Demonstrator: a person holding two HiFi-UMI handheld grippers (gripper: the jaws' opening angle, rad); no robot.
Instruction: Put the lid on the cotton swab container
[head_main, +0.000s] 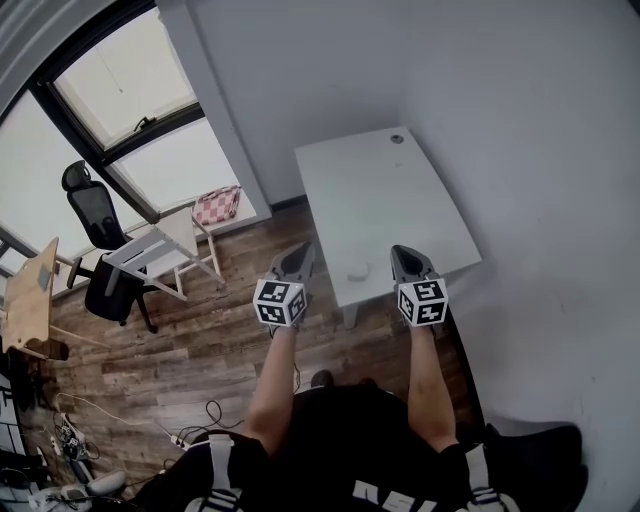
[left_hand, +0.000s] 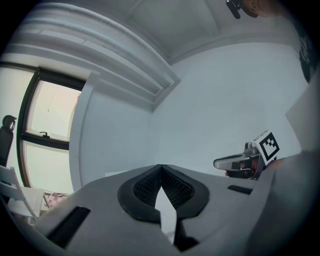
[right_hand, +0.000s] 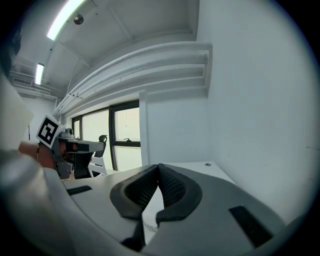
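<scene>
Table (head_main: 400, 190): plain white
Floor (head_main: 200, 340): brown wood planks, streaked
Office chair (head_main: 95, 235): black, far left
Cushion (head_main: 216, 206): pink and white checks
Window frame (head_main: 150, 132): black
Wall (head_main: 520, 120): pale grey
Left gripper (head_main: 298, 256): grey, black ribbed pads, cube of black-and-white squares
Right gripper (head_main: 404, 258): same grey, same patterned cube

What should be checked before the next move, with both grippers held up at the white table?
1. Left gripper empty: ok, jaws together with nothing between them.
2. Right gripper empty: ok, jaws together with nothing between them.
3. Jaws open for a grasp: not ok, both are shut.
4. Container and lid found: cannot tell; only a small pale thing shows near the front edge of the table, too small to identify.
5. Table within reach: probably ok, both grippers are at its near edge in the head view.
</scene>
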